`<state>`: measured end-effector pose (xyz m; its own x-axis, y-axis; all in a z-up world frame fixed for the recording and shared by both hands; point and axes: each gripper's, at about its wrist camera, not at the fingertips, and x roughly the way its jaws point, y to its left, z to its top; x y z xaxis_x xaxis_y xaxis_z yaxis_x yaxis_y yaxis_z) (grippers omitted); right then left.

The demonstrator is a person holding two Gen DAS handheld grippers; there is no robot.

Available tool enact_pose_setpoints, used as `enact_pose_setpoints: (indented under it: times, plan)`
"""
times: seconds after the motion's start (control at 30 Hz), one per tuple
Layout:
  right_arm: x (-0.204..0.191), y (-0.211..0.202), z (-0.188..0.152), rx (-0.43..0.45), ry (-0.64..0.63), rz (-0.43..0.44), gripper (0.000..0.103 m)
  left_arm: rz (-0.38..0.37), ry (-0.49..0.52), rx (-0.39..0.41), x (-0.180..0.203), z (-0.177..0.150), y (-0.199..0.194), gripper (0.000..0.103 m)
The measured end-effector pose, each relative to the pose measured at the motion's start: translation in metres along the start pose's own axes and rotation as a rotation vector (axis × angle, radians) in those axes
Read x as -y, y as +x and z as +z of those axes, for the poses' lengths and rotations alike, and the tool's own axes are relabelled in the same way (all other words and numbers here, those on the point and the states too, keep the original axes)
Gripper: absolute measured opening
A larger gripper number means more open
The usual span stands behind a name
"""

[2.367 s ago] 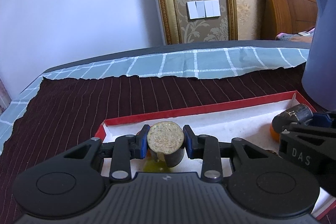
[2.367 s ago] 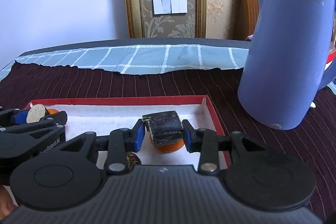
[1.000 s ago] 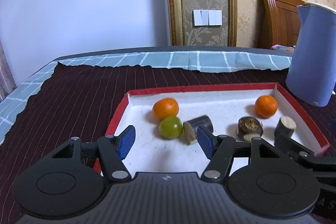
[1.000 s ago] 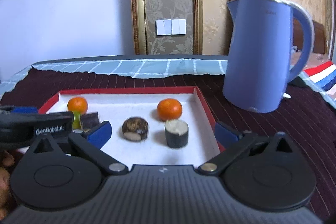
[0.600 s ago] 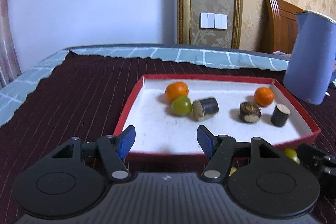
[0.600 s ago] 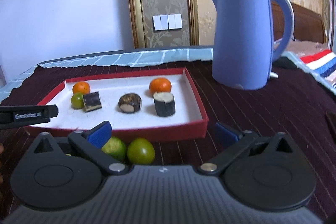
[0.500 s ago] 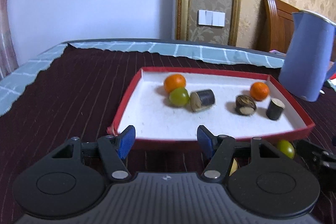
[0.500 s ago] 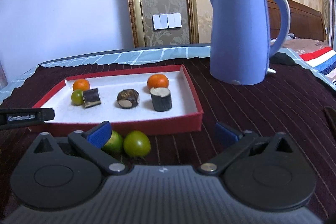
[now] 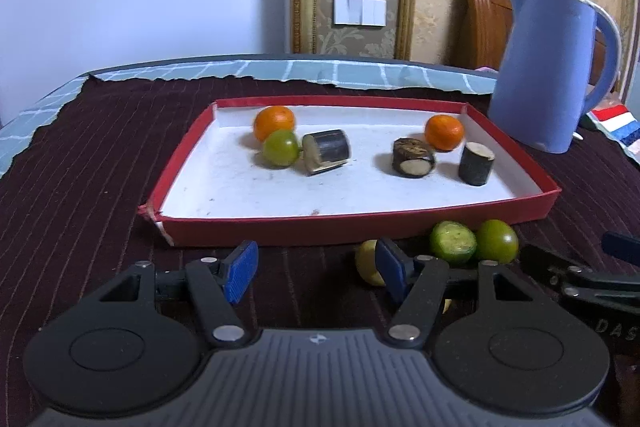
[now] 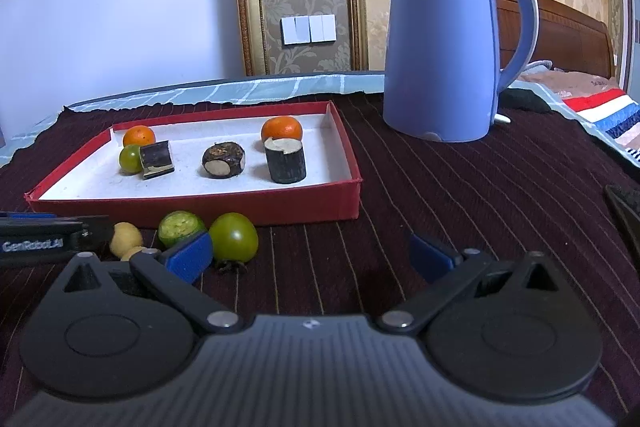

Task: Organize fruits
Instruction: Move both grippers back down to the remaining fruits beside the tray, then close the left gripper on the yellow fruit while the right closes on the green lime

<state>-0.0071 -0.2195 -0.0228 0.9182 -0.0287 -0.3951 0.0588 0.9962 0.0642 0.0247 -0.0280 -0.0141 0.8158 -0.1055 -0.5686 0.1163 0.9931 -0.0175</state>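
I am hovering both hand-held grippers, left (image 9: pixel 316 269) and right (image 10: pixel 310 259), empty with jaws apart, the right's wider, just in front of the tray (image 10: pixel 192 205). Three loose fruits are lying against its front wall: a green one (image 10: pixel 233 237), a cut lime (image 10: pixel 181 227), a yellow one (image 10: pixel 126 235) (partly hidden). I am judging the next move: closing on one and lifting it into the tray.

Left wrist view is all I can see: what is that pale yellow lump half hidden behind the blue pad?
Observer: The right wrist camera shows it whole: a small round yellow fruit, with a second pale piece touching it.
Operator: Is the other gripper holding anything?
Observer: No. The right gripper is open, with only the dark cloth between its pads.
Operator: Anything to the right of the kettle?
Observer: A dark flat object lies at the picture's edge; I cannot tell what it is.
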Motion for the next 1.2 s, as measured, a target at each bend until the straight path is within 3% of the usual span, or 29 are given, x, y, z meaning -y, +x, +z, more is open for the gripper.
enact_pose_setpoints:
  times: [0.13, 0.3, 0.57, 0.67, 0.8, 0.9, 0.97, 1.07, 1.2]
  plan:
    - [0.003, 0.001, 0.0, -0.001, 0.019, 0.007, 0.103, -0.052, 0.004, -0.039, 0.007, -0.002, 0.007, 0.064]
    - [0.007, 0.002, 0.0, -0.007, 0.046, 0.021, 0.103, 0.001, 0.011, -0.052, 0.008, -0.007, 0.015, 0.066]
    - [0.006, 0.002, -0.001, -0.008, 0.039, 0.021, 0.103, -0.031, 0.005, -0.049, 0.005, -0.003, 0.021, 0.059]
    - [0.002, 0.002, 0.001, -0.011, 0.0, 0.016, 0.103, -0.041, 0.025, -0.036, 0.009, -0.002, 0.023, 0.054]
    - [-0.009, 0.002, 0.003, 0.005, -0.144, -0.027, 0.103, -0.039, 0.027, -0.044, 0.011, -0.001, 0.027, 0.054]
    - [-0.015, 0.008, 0.005, -0.023, -0.206, 0.002, 0.096, -0.007, 0.045, -0.032, 0.015, -0.003, 0.027, 0.045]
    - [-0.02, 0.015, 0.007, -0.05, -0.233, 0.025, 0.095, 0.001, 0.046, -0.025, 0.014, -0.004, 0.025, 0.03]
    - [-0.029, 0.025, 0.009, -0.077, -0.28, 0.043, 0.086, 0.015, 0.031, -0.026, 0.006, -0.005, 0.022, 0.03]
    - [-0.036, 0.037, 0.013, -0.114, -0.294, 0.096, 0.062, 0.011, 0.012, -0.026, -0.008, -0.007, 0.016, 0.03]
